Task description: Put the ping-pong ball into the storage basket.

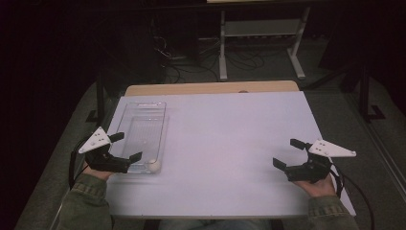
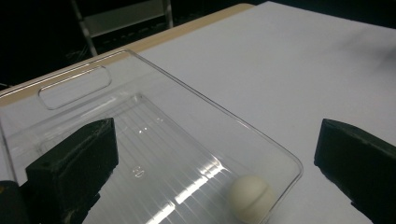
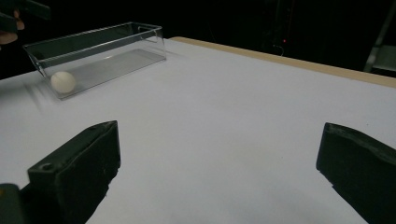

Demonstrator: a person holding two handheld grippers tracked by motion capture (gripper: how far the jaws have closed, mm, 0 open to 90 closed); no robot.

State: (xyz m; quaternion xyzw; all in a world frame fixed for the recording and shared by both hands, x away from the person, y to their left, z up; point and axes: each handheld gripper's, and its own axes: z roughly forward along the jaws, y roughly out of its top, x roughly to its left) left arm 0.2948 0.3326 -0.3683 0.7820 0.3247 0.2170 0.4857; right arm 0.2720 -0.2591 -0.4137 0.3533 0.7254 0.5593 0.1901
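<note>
- one white ball [image 1: 154, 165] lies in the near corner of the clear tray [image 1: 143, 111] on the counter [image 1: 230, 143].
- left gripper [image 1: 126, 146]: fingers wide apart, empty, straddling the tray's near end, ball between and ahead.
- right gripper [image 1: 288, 153]: fingers wide apart, empty, well apart from the ball.

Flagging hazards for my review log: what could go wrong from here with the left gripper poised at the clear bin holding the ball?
1. The white ball sits in a near corner of the clear bin; jaws may catch the wall.
2. The open left gripper straddles the bin's near end; closing could shove the light bin.
3. The round ball may roll away if nudged. The right gripper hangs far off.
</note>
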